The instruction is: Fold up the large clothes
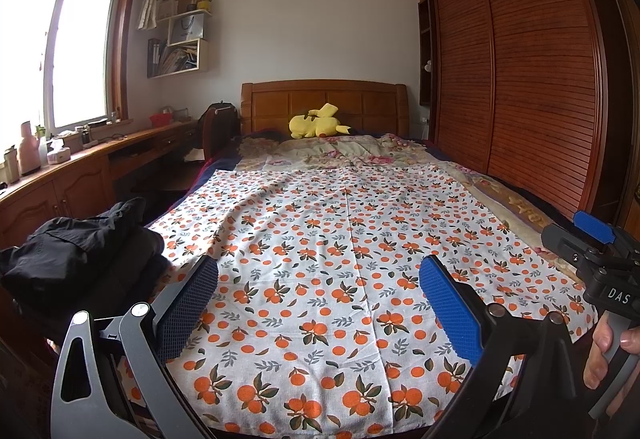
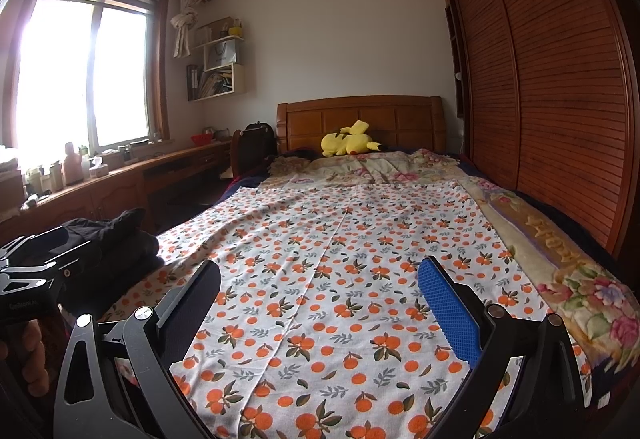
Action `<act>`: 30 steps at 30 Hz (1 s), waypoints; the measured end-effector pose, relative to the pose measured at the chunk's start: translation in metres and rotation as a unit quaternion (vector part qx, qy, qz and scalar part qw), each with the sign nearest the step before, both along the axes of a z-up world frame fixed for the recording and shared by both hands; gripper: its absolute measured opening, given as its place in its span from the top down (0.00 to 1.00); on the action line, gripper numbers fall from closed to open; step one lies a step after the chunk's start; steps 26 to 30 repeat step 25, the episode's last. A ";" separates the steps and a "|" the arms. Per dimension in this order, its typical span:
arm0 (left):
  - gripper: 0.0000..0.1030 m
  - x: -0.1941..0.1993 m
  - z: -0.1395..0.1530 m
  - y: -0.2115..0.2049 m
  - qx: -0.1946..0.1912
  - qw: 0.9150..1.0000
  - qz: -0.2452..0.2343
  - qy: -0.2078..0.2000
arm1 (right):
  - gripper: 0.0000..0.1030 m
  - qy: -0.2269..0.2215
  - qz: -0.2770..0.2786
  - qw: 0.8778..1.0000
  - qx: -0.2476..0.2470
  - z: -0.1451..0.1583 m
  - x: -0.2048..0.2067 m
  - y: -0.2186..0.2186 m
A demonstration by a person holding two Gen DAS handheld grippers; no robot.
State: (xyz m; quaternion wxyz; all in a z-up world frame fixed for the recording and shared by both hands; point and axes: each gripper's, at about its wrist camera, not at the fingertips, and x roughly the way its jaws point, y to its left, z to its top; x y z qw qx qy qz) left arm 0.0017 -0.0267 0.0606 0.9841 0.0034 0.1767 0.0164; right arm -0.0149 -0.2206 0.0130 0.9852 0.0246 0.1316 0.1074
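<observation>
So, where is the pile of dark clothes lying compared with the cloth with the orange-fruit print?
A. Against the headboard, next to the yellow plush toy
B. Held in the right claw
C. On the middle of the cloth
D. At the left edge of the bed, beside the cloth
D: the pile of dark clothes sits at the bed's left edge, beside the spread orange-print cloth, and both claws are open and empty.
</observation>
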 end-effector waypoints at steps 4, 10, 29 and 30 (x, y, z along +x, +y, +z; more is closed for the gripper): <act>0.02 0.000 0.000 0.000 0.000 1.000 0.000 0.000 | 0.07 0.000 0.000 1.000 0.000 0.000 0.000 0.000; 0.02 0.000 0.001 0.001 0.000 1.000 0.001 -0.001 | 0.07 0.000 0.000 1.000 0.001 0.000 0.000 0.000; 0.02 0.001 0.001 0.002 -0.001 1.000 0.002 0.000 | 0.07 0.000 0.000 1.000 0.001 0.000 0.000 0.000; 0.02 0.001 0.001 0.002 -0.001 1.000 0.002 0.000 | 0.07 0.000 0.000 1.000 0.001 0.000 0.000 0.000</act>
